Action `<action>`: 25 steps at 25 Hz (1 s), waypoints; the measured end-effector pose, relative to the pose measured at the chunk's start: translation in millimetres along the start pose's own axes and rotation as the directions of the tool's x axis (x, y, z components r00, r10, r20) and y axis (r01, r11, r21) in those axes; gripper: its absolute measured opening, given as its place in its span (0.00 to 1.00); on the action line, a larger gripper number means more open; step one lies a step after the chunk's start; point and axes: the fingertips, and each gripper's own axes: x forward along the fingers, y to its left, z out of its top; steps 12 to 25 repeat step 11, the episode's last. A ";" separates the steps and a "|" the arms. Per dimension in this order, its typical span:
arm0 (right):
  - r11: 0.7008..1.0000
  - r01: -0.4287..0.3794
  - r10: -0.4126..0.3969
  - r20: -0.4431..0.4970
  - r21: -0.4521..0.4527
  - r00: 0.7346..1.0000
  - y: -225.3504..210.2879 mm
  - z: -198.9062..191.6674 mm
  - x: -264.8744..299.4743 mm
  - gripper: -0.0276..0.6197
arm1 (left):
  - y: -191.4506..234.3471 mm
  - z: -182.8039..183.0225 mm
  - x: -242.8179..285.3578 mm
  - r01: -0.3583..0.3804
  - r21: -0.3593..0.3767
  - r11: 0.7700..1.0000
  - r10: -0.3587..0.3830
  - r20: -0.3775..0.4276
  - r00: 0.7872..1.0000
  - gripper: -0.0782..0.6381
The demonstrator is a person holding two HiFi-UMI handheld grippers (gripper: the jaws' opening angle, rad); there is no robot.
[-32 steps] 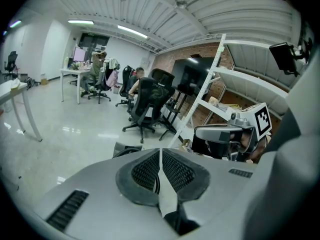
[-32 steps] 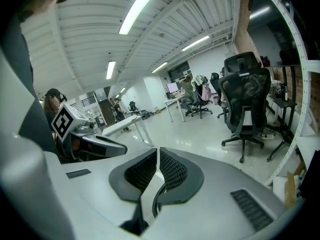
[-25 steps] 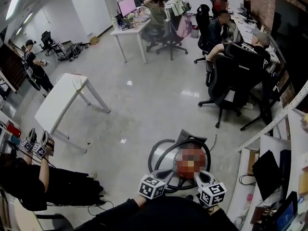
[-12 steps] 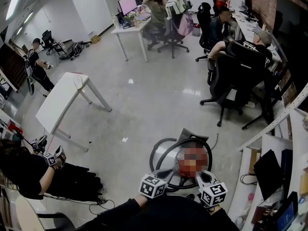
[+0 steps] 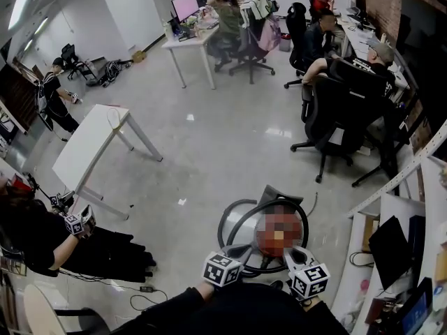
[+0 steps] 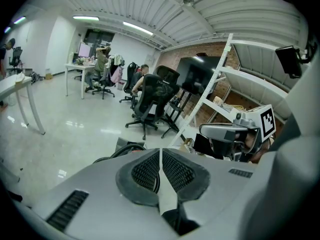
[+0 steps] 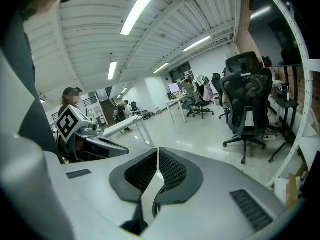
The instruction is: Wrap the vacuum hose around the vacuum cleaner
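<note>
since a second ago the person in black at the floor's lower left edge has leaned further in. the pair of marker-cubed grippers in that person's hand has sunk lower and a little rightward, beside the white table. the standing person at the far left edge has hardly shifted, and the wearer's two grippers and the vacuum sit where they were. the left gripper is closed on nothing: in the left gripper view its dark ribbed pads meet along one thin seam. the right gripper is closed and empty as well, its pads pressed together in the right gripper view. both are held low at the bottom of the head view, side by side and apart, tips aimed at the vacuum. the vacuum cleaner, red-bodied, stands on the grey floor near its right edge, close to the slanted white shelf frame and just beyond both grippers' tips. the black hose lies on the floor in a loose loop that curves round the cleaner's far side, with a paler grey loop just outside it on the left; whether the hose touches the body cannot be made out. neither gripper touches hose or cleaner. a black office chair stands well apart, further up the floor.
</note>
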 end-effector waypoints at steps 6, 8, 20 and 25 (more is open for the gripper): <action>1.000 -0.003 0.003 -0.001 0.004 1.000 1.3 0.0 0.4 0.08 | 0.8 -0.3 -1.7 -0.003 -0.005 1.000 0.003 -0.007 1.000 0.15; 1.000 -0.003 0.003 -0.002 0.006 1.000 0.8 -1.2 0.7 0.08 | 1.0 -1.1 -1.0 -0.004 -0.005 1.000 0.004 -0.007 1.000 0.15; 1.000 -0.005 0.005 -0.004 0.008 1.000 0.9 -2.2 1.6 0.08 | 1.9 -1.8 -0.6 -0.006 -0.005 1.000 0.006 -0.009 1.000 0.15; 1.000 -0.005 0.005 -0.004 0.008 1.000 0.9 -2.2 1.6 0.08 | 1.9 -1.8 -0.6 -0.006 -0.005 1.000 0.006 -0.009 1.000 0.15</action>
